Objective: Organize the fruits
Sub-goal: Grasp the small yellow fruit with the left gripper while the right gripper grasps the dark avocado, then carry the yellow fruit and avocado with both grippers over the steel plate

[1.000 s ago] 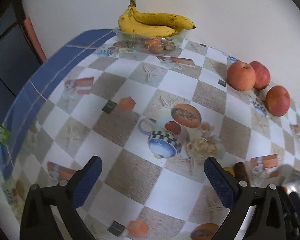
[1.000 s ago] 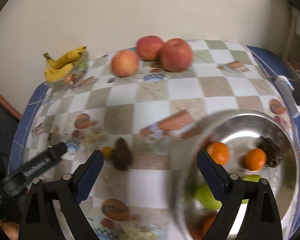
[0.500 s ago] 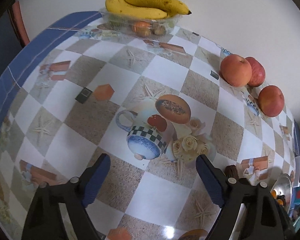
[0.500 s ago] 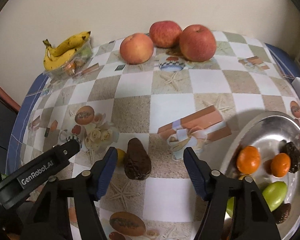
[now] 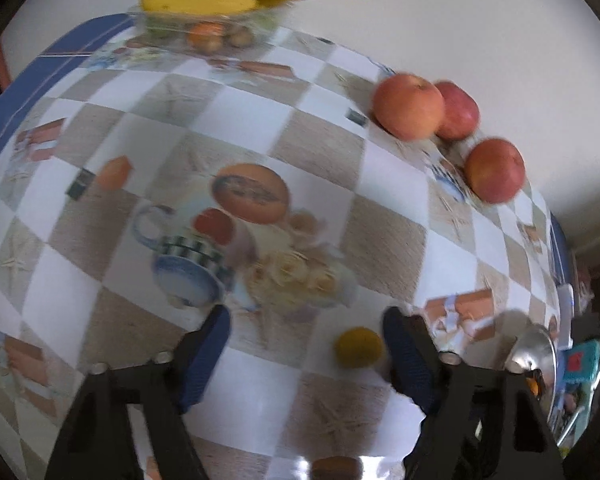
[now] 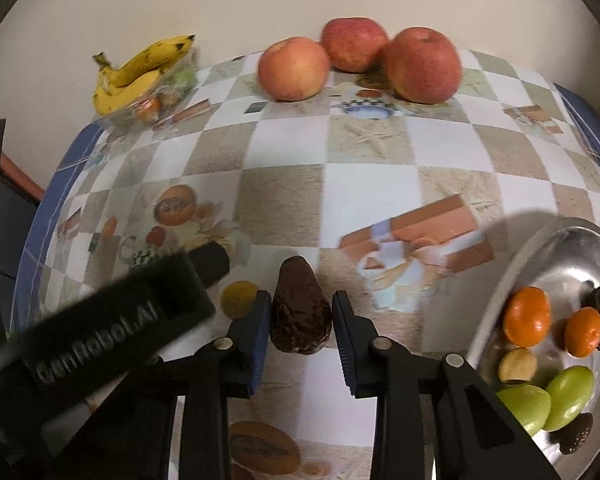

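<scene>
My right gripper (image 6: 301,316) has clamped its blue pads on the dark brown wrinkled avocado (image 6: 300,312) — a second ago those jaws stood wide over bare cloth. My left gripper (image 5: 306,344) is closing, the small round yellow fruit (image 5: 358,347) now between its jaws by the right pad, untouched. Beyond, three red apples (image 6: 356,60) — unmoved.
</scene>
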Action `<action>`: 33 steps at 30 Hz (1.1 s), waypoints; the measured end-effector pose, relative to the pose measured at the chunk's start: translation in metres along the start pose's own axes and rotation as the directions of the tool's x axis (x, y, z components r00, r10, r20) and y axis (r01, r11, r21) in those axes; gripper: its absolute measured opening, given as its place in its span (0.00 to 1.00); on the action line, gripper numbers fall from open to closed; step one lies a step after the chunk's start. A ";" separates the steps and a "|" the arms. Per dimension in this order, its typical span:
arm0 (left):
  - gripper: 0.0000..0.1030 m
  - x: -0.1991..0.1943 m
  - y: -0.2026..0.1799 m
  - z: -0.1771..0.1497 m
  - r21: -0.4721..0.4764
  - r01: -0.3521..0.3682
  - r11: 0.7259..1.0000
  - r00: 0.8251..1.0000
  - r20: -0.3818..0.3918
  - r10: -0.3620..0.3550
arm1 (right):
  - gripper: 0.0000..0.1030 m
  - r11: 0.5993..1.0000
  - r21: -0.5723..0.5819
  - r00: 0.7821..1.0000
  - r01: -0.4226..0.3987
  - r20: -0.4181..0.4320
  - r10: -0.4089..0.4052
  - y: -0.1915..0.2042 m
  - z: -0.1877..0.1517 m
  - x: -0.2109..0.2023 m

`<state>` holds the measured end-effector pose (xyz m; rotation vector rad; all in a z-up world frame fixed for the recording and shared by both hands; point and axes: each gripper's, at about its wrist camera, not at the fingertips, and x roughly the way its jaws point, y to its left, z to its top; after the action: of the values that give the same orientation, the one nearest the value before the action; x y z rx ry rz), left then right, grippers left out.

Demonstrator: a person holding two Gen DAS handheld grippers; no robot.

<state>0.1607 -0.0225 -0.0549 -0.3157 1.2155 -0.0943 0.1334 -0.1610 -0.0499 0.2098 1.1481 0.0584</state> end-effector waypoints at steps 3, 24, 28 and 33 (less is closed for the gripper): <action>0.65 0.007 -0.006 -0.003 0.009 0.023 1.000 0.999 -0.022 -0.023 | 0.32 0.999 0.025 1.000 0.021 0.003 -0.021 -0.011 0.000 -0.002; 0.27 0.004 0.012 -0.005 -0.100 0.101 0.990 0.994 -0.034 -0.104 | 0.31 0.999 0.016 1.000 0.028 0.001 -0.028 -0.014 -0.003 -0.003; 0.27 -0.009 0.007 -0.001 -0.093 0.124 0.988 0.992 -0.004 -0.125 | 0.31 0.999 0.044 1.000 -0.011 0.028 0.010 -0.019 0.001 -0.017; 0.27 -0.030 -0.014 0.001 -0.035 0.168 0.985 0.985 0.034 -0.167 | 0.31 0.995 0.103 0.997 0.003 0.077 -0.011 -0.038 0.009 -0.046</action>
<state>0.1521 -0.0290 -0.0234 -0.4509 1.1597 -0.2111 0.1205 -0.2070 -0.0119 0.2975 1.0751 -0.0150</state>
